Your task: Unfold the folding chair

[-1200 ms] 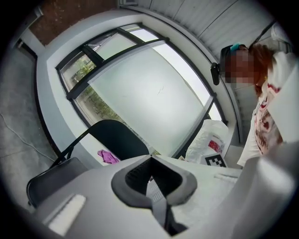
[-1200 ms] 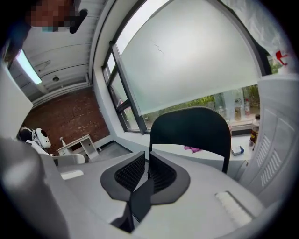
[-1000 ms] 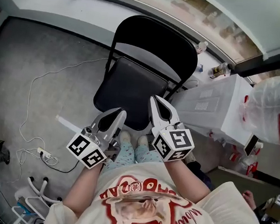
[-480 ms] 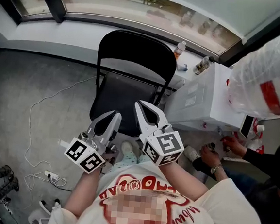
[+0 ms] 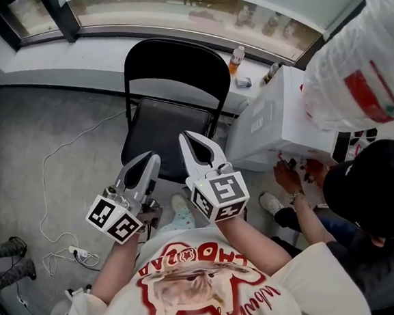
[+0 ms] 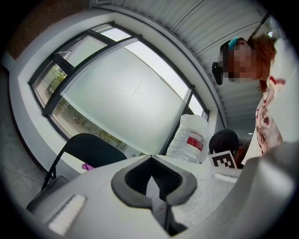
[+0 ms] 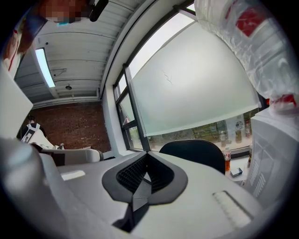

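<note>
Standing unfolded on the grey floor (image 5: 68, 142), one black folding chair (image 5: 174, 110) faces two handheld grippers, left gripper (image 5: 154, 158) and right gripper (image 5: 184, 136), both jaws pressed together, holding nothing.

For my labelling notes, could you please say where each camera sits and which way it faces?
Head view: on the head, facing steeply down at the folding chair; left tool, right tool, shirt show.
Left gripper view: on the left tool, facing the window; shut jaws, shirt show.
Right gripper view: on the right tool, facing that window; shut jaws show.
All share the chair.
</note>
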Motion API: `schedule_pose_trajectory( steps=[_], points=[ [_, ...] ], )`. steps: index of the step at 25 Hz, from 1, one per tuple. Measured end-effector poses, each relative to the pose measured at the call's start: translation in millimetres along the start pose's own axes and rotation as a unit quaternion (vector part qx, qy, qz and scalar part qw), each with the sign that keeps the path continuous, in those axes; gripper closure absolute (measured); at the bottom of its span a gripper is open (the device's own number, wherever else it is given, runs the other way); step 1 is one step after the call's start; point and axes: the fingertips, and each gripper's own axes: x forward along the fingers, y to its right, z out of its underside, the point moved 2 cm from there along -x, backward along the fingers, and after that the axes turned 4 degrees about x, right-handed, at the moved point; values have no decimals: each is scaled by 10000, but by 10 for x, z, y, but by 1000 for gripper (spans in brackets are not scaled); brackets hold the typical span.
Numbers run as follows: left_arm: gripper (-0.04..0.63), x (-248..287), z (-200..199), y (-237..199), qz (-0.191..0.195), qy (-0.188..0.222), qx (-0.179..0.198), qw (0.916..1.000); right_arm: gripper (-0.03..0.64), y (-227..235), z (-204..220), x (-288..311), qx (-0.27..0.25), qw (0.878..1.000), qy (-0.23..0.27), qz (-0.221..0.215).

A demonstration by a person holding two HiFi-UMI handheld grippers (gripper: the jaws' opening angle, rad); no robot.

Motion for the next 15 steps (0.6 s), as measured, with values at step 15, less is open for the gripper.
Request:
schedule_pose_trajectory(
  steps=[15],
  points=[
    [589, -384, 354, 1371, -699, 372, 419, 9960, 594, 2, 60, -1455, 236, 9995, 155, -132]
  ],
)
